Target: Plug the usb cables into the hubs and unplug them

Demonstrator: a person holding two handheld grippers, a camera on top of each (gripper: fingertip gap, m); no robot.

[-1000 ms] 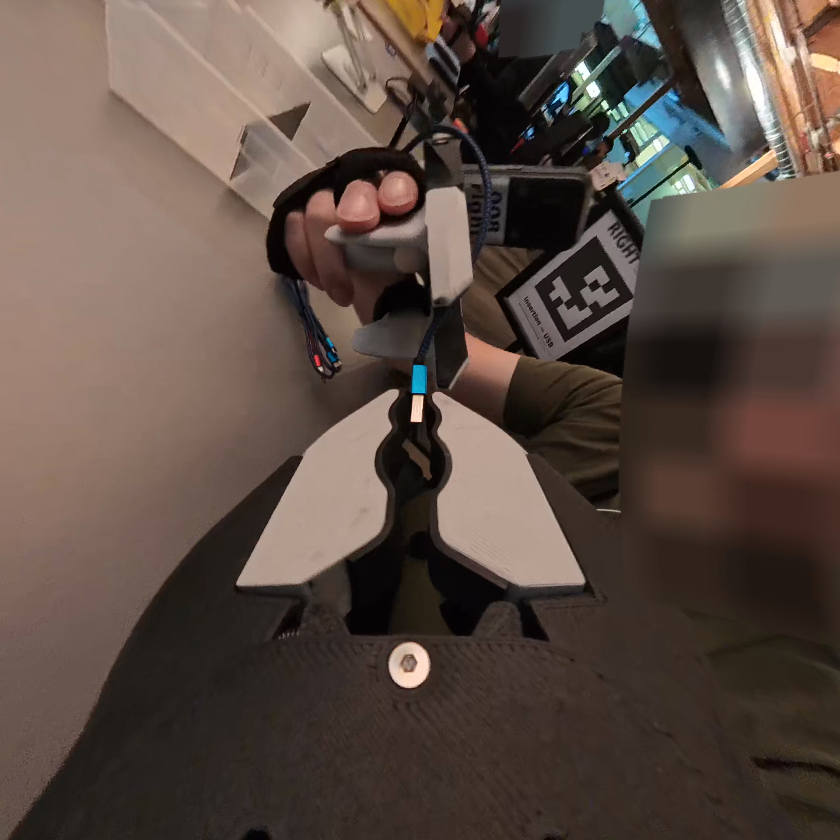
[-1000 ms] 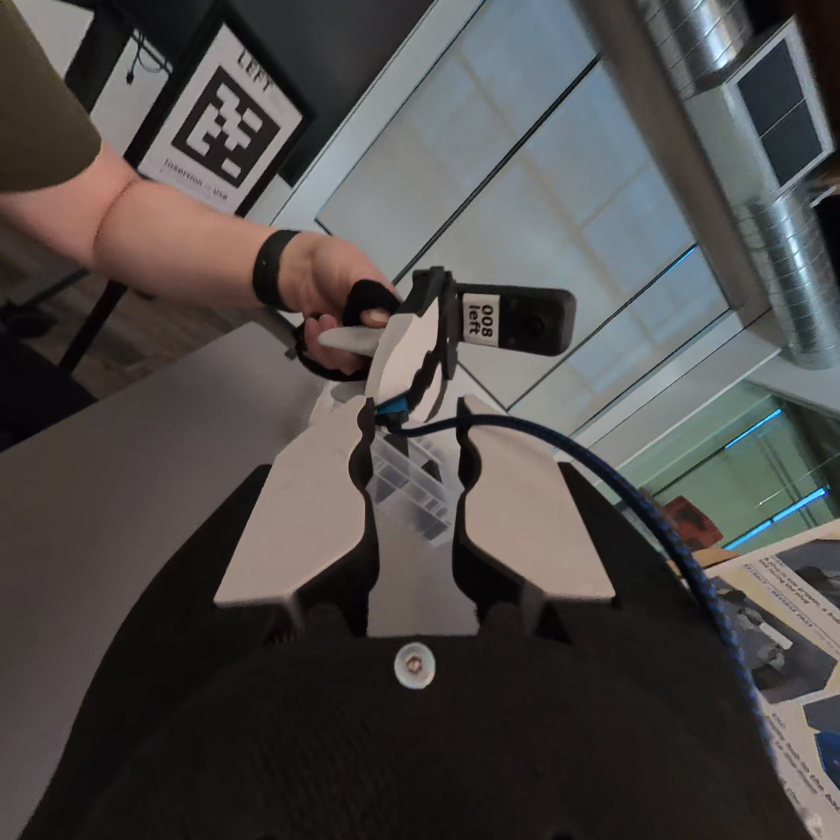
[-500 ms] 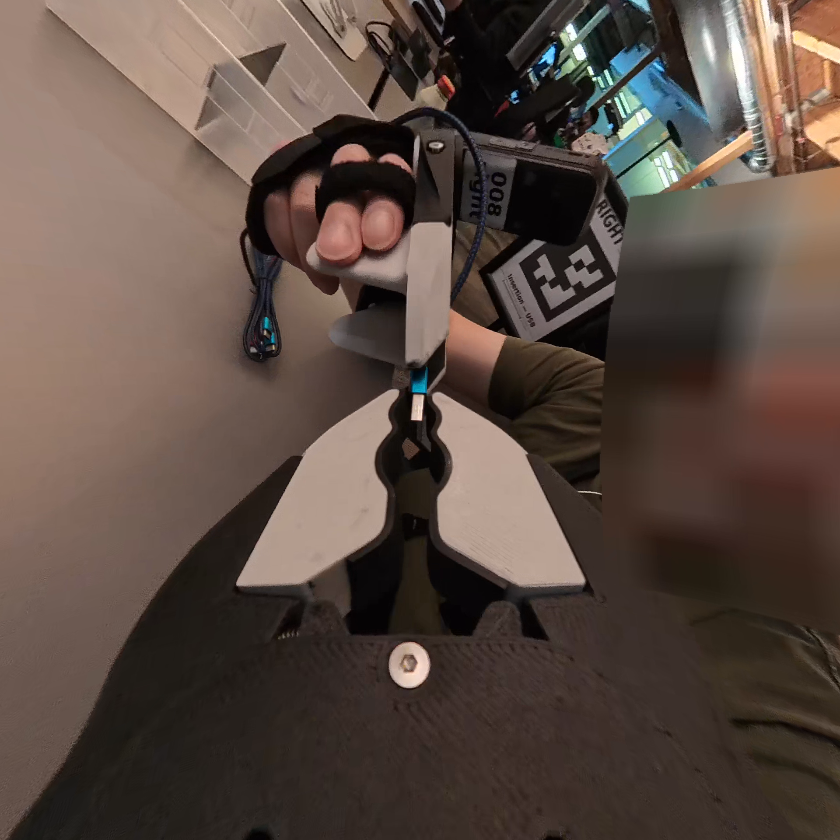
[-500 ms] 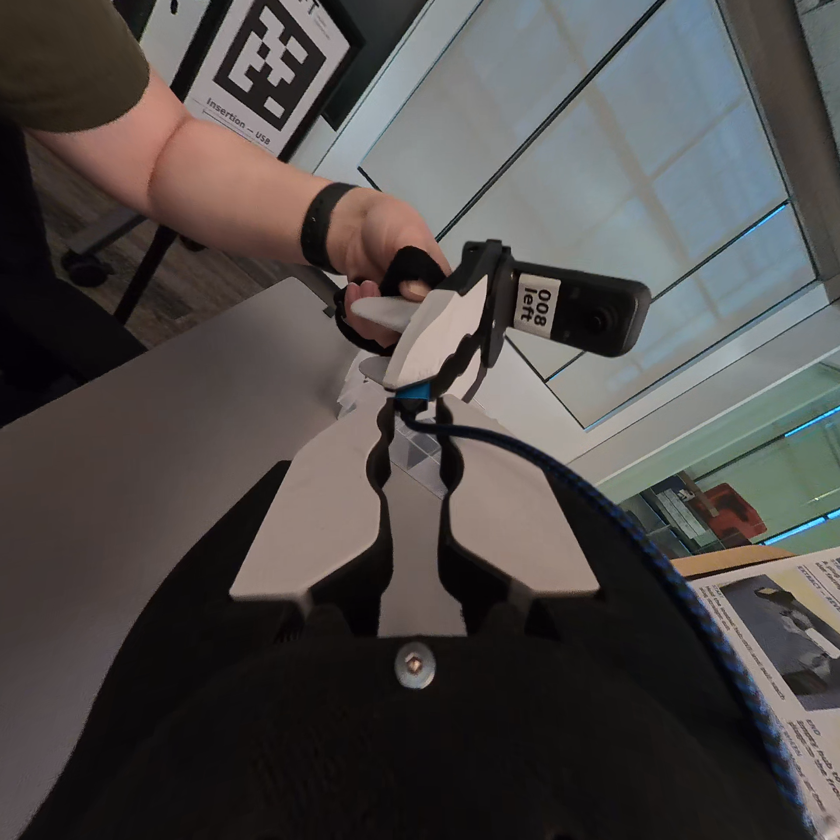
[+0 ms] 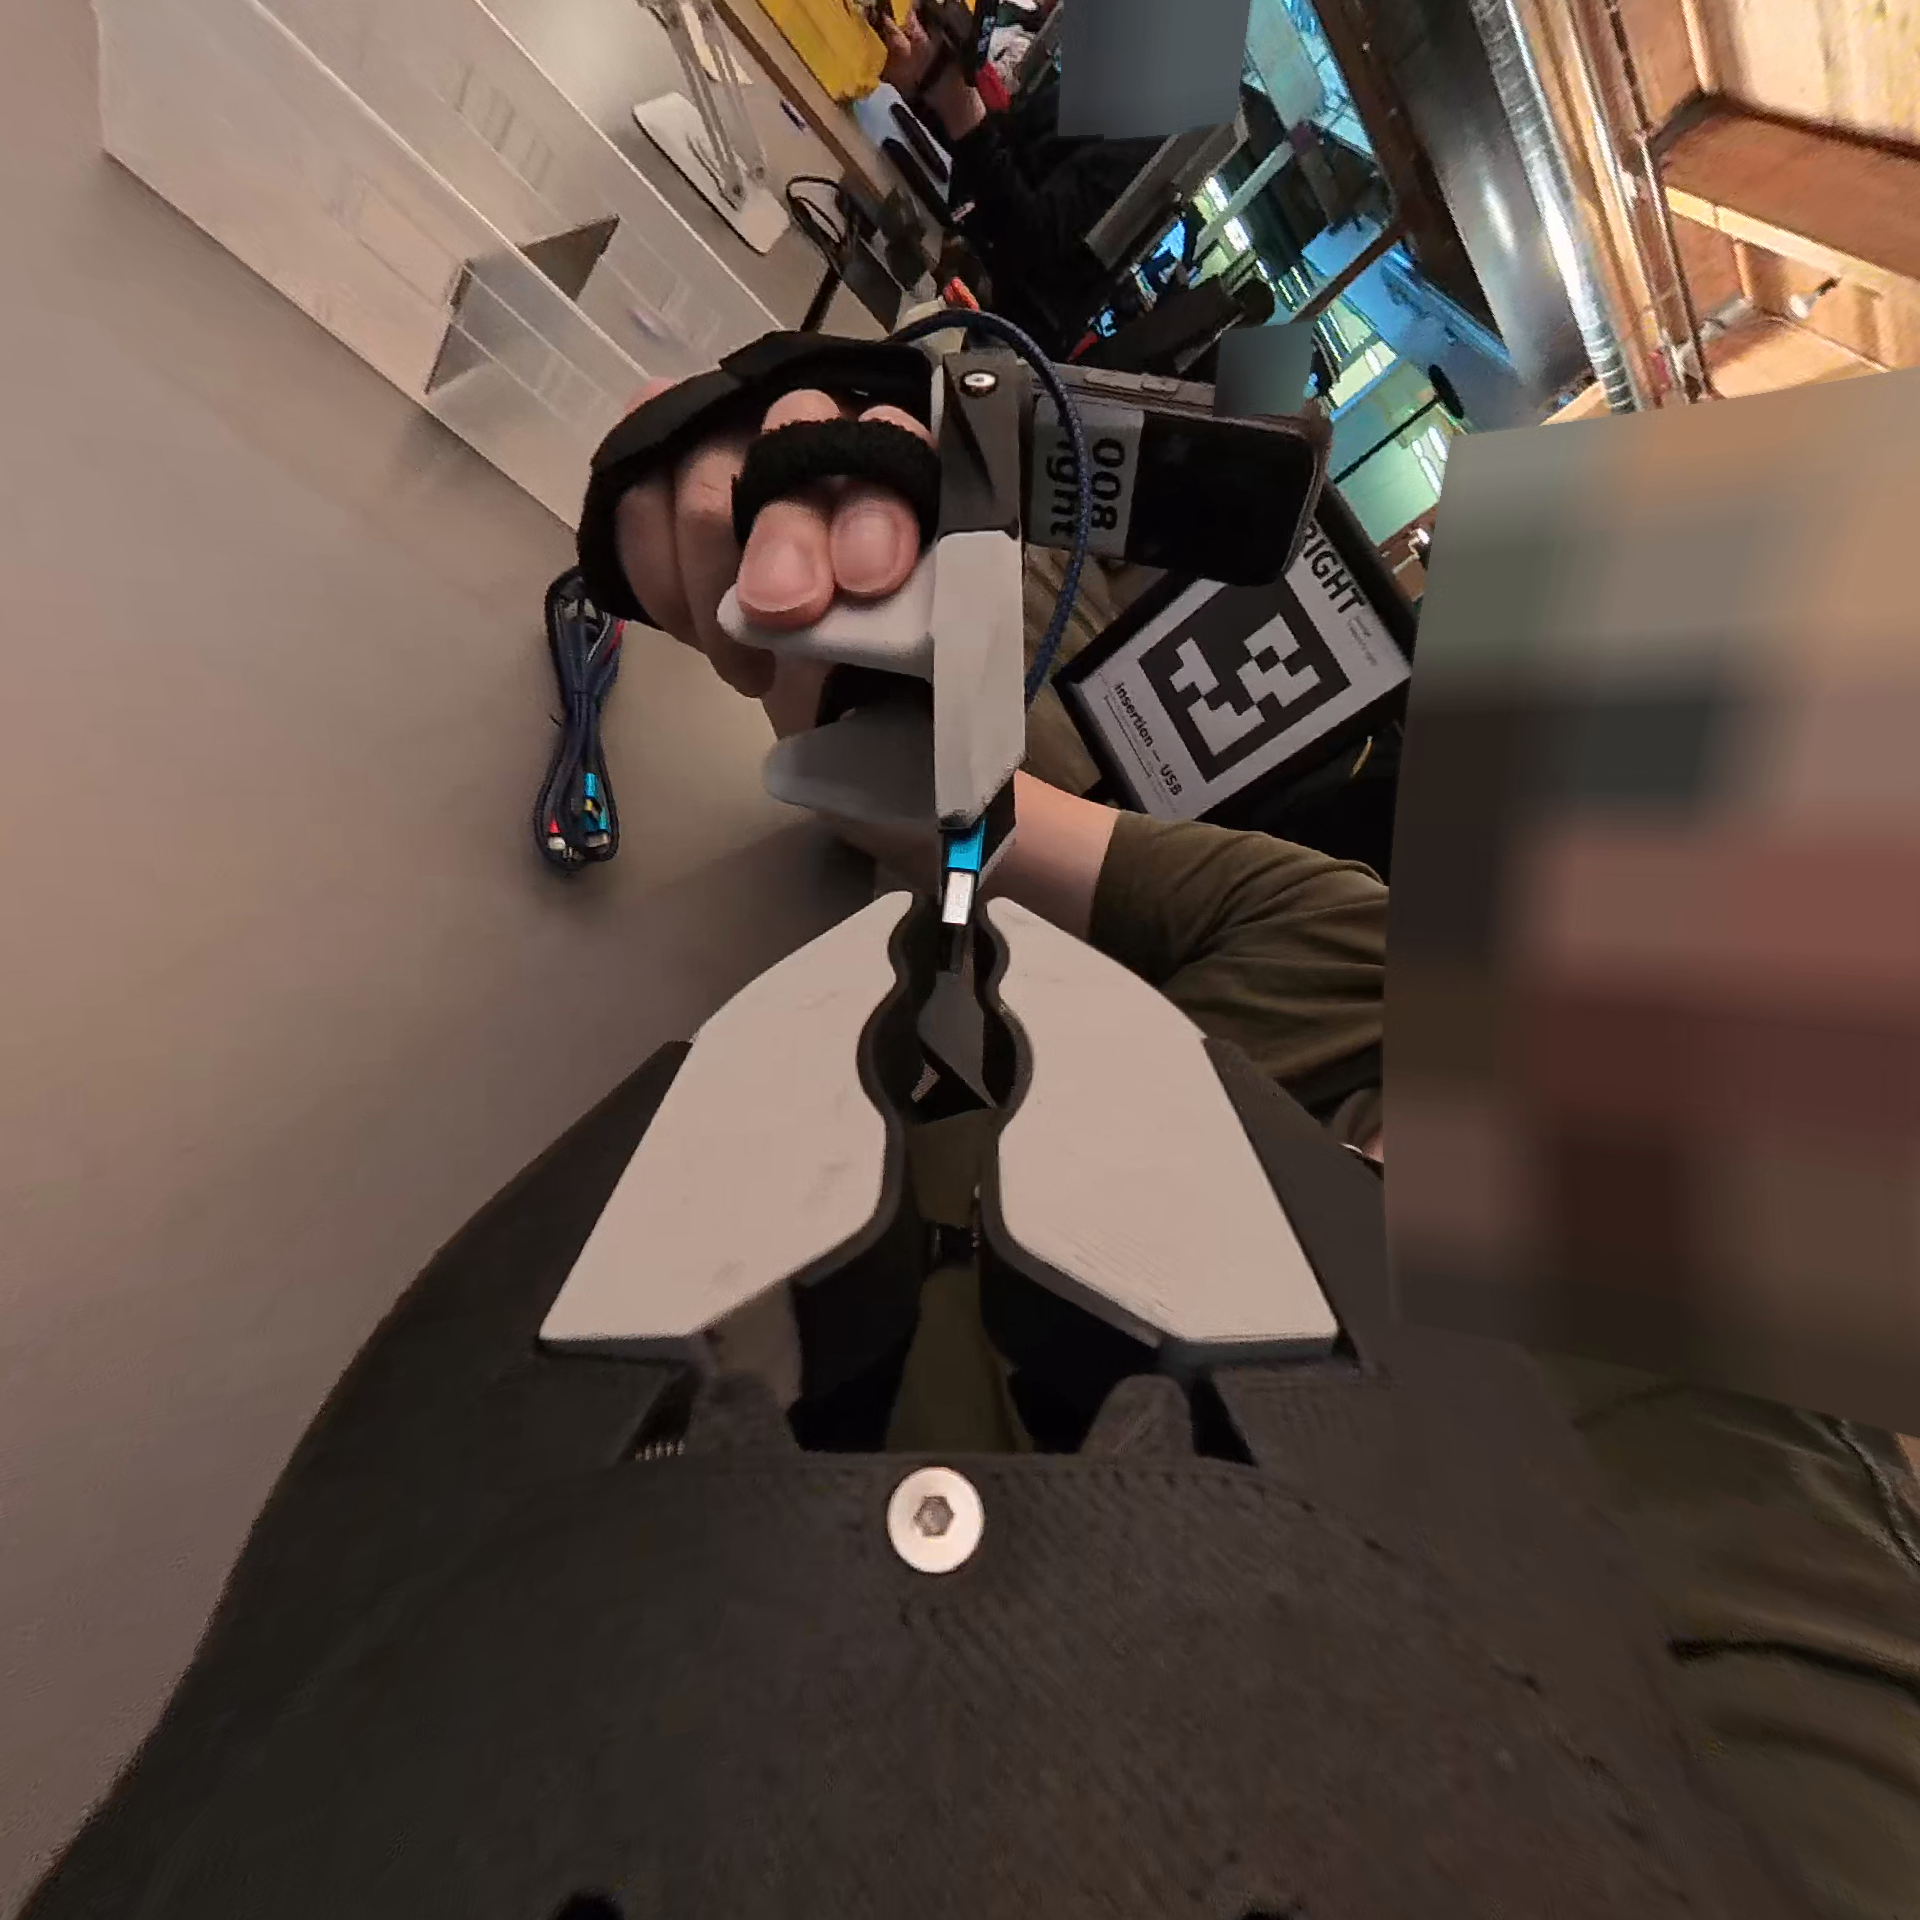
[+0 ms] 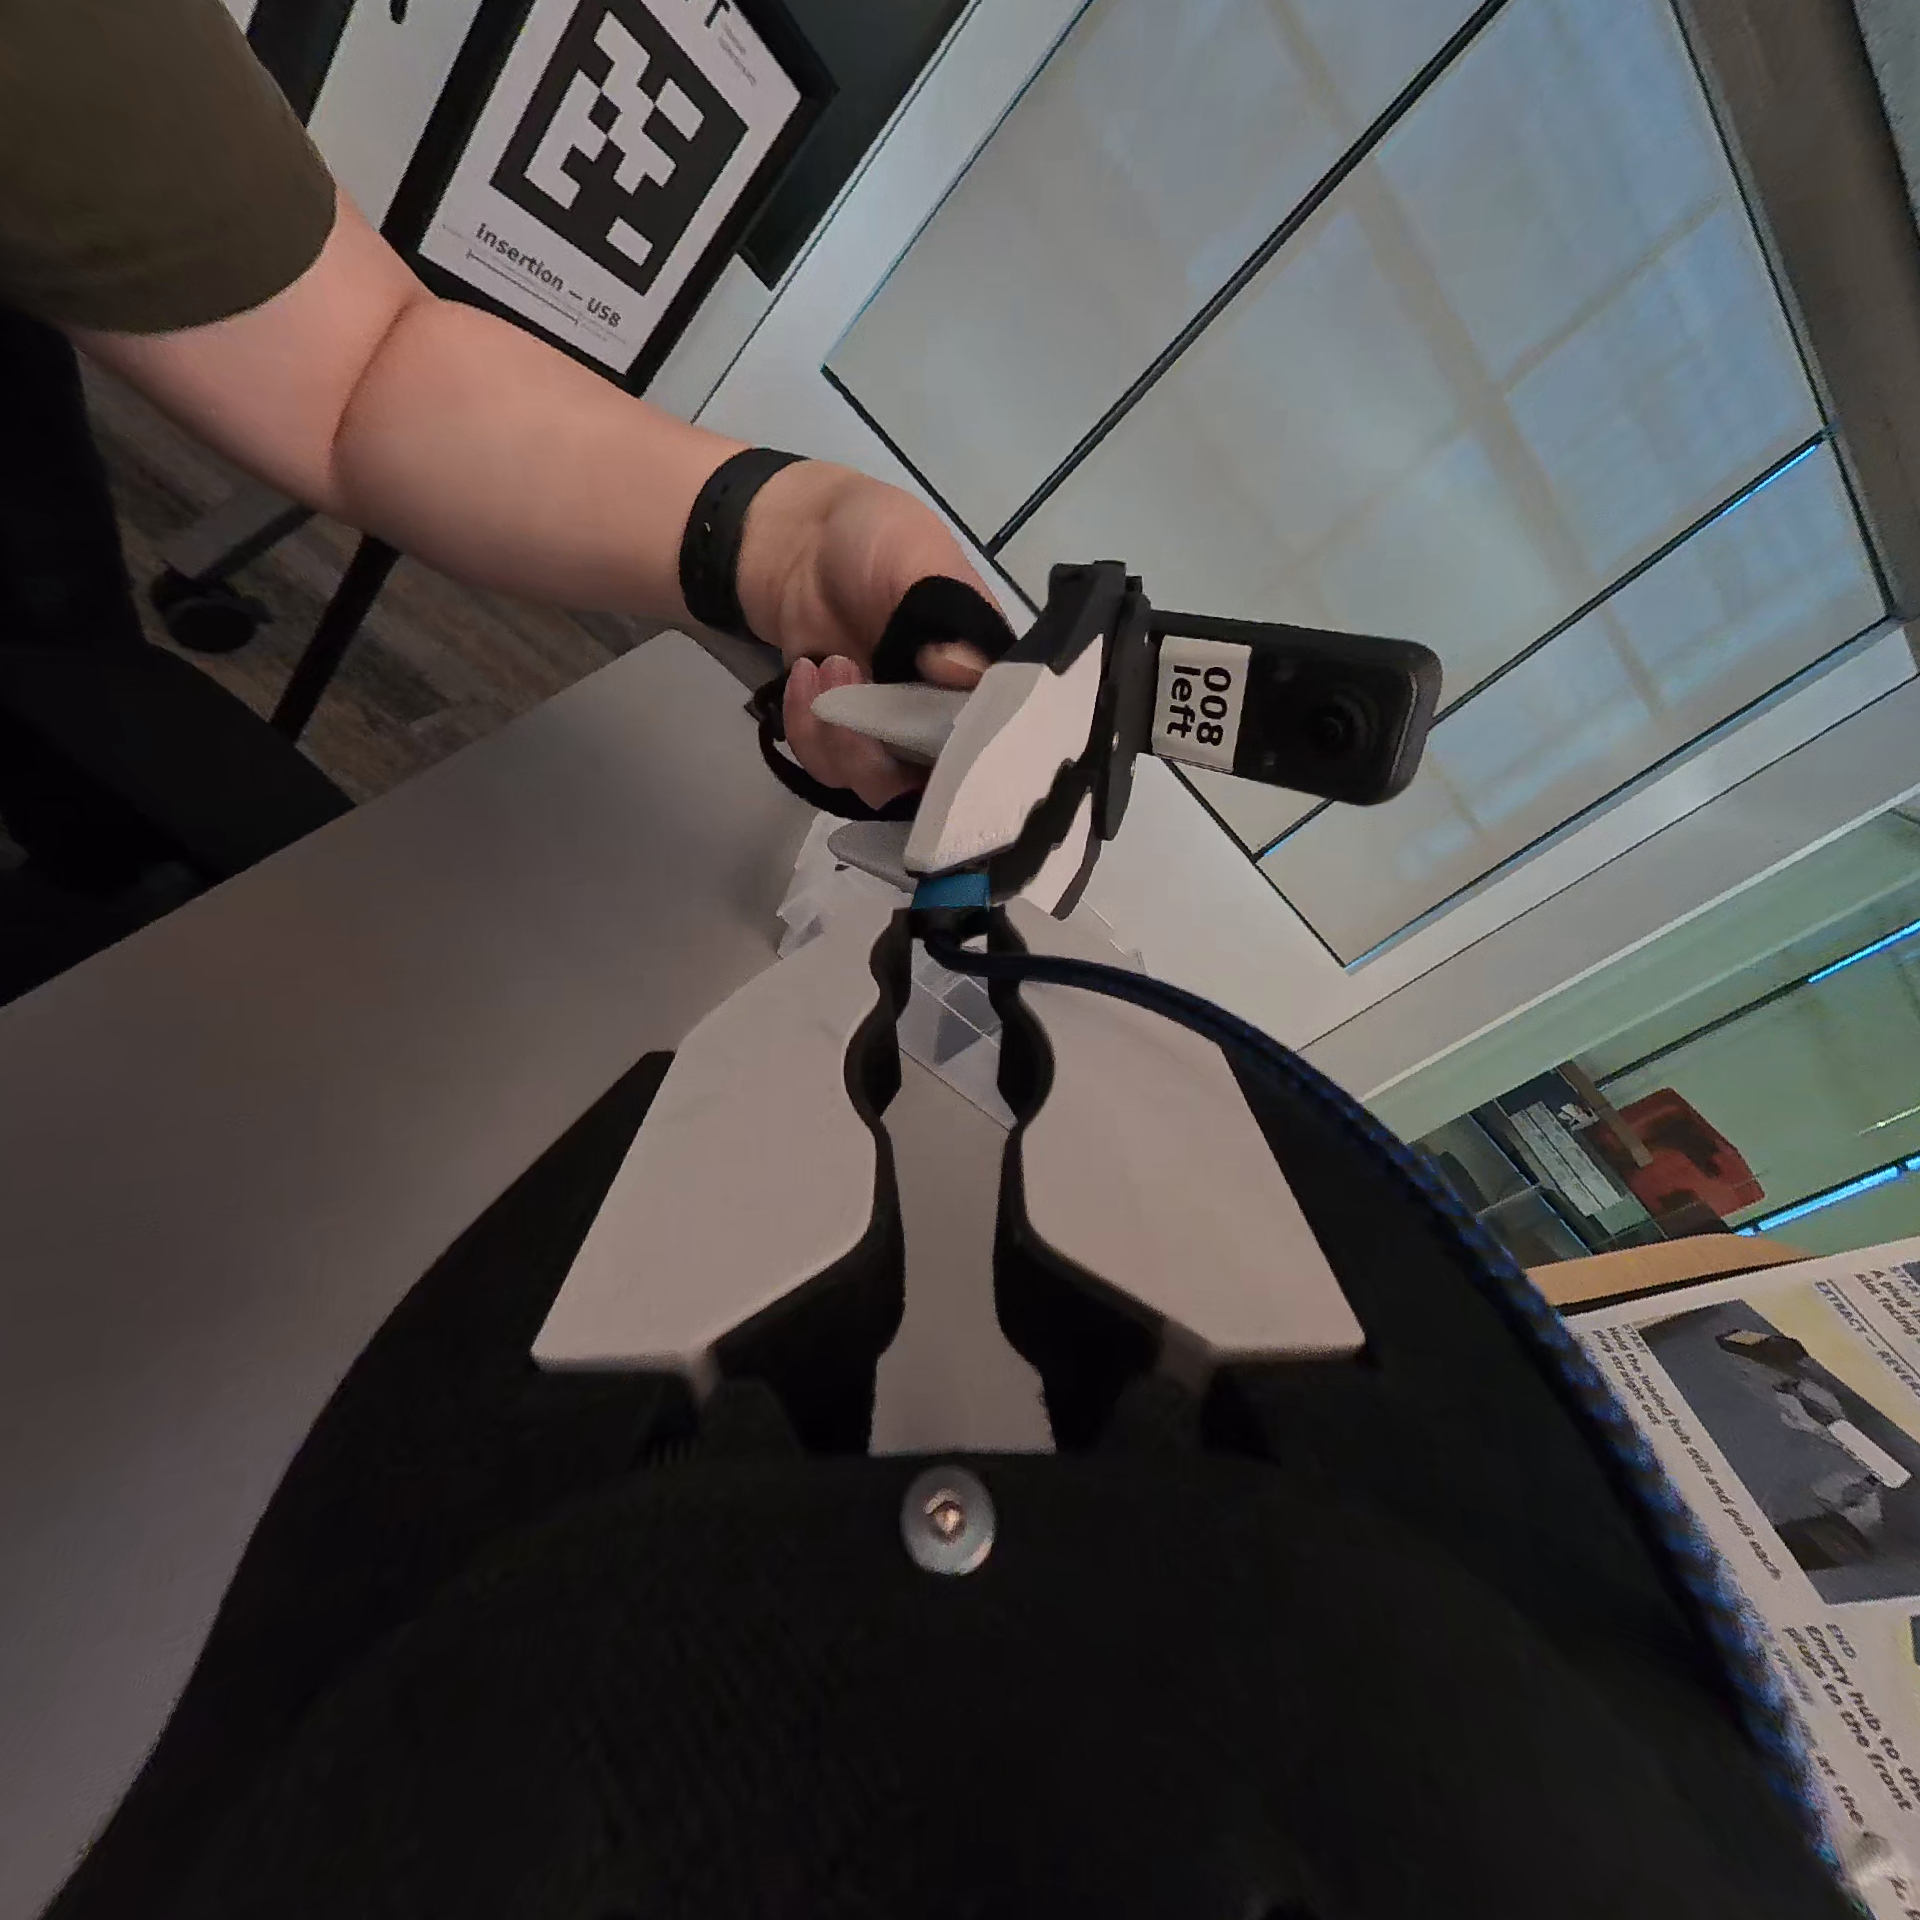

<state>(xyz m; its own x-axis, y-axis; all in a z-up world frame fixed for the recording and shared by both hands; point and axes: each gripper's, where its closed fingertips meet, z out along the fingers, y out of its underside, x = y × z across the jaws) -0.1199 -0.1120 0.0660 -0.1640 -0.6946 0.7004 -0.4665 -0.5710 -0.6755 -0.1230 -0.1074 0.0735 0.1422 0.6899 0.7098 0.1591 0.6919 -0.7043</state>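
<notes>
Grey table (image 5: 208,935) w/ spare cable bundle (image 5: 577,748), windows behind; right gripper (image 5: 977,821) clamps blue USB plug (image 5: 961,857), left gripper (image 5: 951,925) pinches a dark hub (image 5: 951,1049) (mostly hidden), plug tip at it.

Grey table (image 6: 312,1039); large frosted windows (image 6: 1351,364); silver ceiling duct (image 5: 1548,197).

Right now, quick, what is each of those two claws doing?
Left gripper: closed on a small dark piece, likely the hub.
Right gripper: closed on the blue USB plug, whose metal tip is at the hub.
</notes>
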